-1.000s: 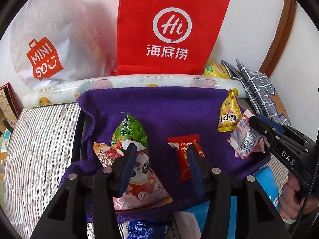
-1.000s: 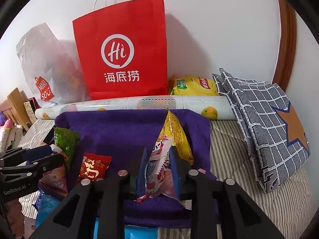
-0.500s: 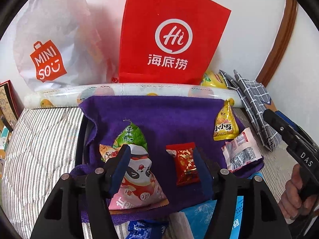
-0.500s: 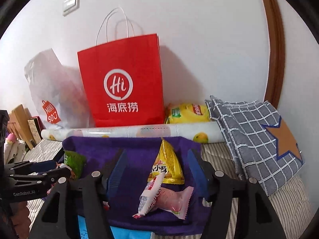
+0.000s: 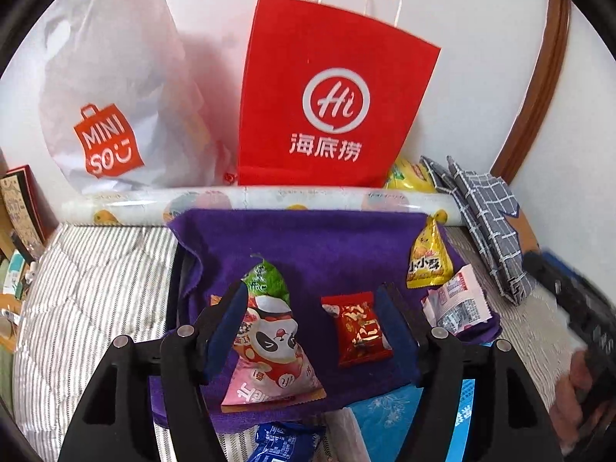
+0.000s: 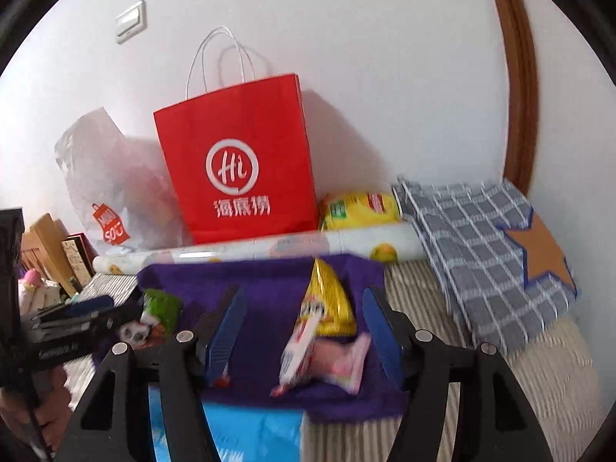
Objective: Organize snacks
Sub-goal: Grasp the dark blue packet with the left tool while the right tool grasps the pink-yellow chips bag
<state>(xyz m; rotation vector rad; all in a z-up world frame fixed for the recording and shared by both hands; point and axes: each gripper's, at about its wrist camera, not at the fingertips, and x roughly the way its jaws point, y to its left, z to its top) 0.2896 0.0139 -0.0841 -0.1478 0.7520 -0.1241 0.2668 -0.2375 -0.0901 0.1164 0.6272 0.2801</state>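
Several snack packs lie on a purple cloth (image 5: 327,238): a green pack (image 5: 265,279), a panda pack (image 5: 269,350), a red candy (image 5: 362,331), a yellow pack (image 5: 427,261) and a pink-white packet (image 5: 458,304). My left gripper (image 5: 312,300) hovers above the panda pack and red candy. Its jaws are opening and the pads touch nothing. My right gripper (image 6: 304,308) is open above the pink-white packet (image 6: 327,358), which lies loose on the cloth in front of the yellow pack (image 6: 327,296).
A red paper bag (image 5: 327,96) and a white plastic bag (image 5: 111,96) stand against the wall behind a patterned roll (image 5: 269,198). A checked cloth (image 6: 481,238) lies right. Blue packs (image 5: 285,442) sit at the cloth's near edge, on striped bedding (image 5: 96,288).
The right gripper opened and let go of the pink-white packet, which now lies on the cloth. Both grippers rose and drew back. The left jaws spread wider.
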